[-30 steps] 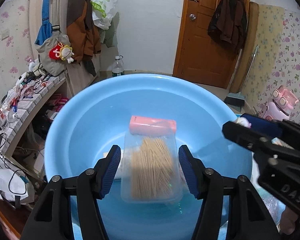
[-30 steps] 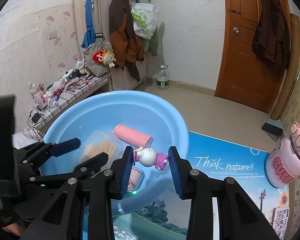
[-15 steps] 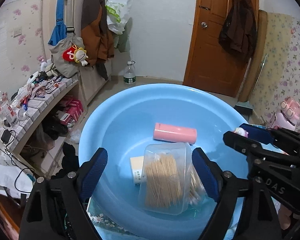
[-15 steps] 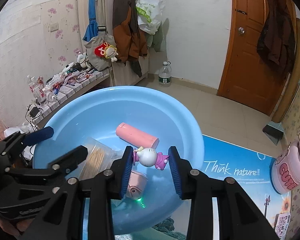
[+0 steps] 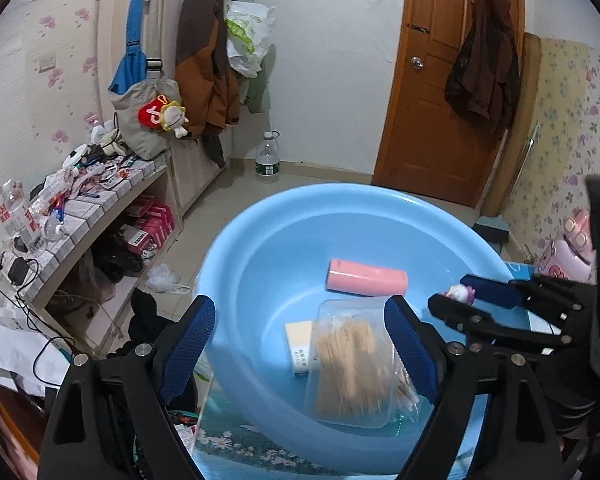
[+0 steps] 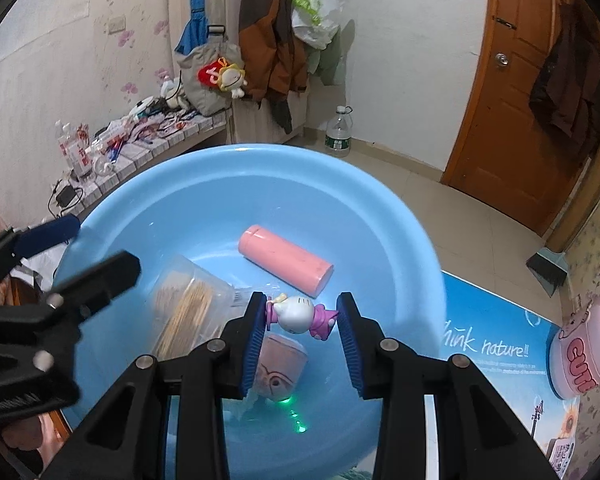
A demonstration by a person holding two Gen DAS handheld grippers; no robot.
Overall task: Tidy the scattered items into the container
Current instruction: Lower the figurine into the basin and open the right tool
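Observation:
A blue basin holds a pink cylinder, a clear box of toothpicks, a small cream packet and a pinkish cup. My left gripper is open and empty above the basin's near rim. My right gripper is shut on a small white-and-pink cat figurine and holds it over the basin; it also shows in the left wrist view.
The basin stands on a printed blue mat. A pink bottle stands at the right. A cluttered tiled shelf runs along the left wall. A water bottle and a wooden door are behind.
My left gripper opened, let go of the toothpick box into the basin and pulled back and up. My right gripper kept its hold on the figurine and moved further over the basin.

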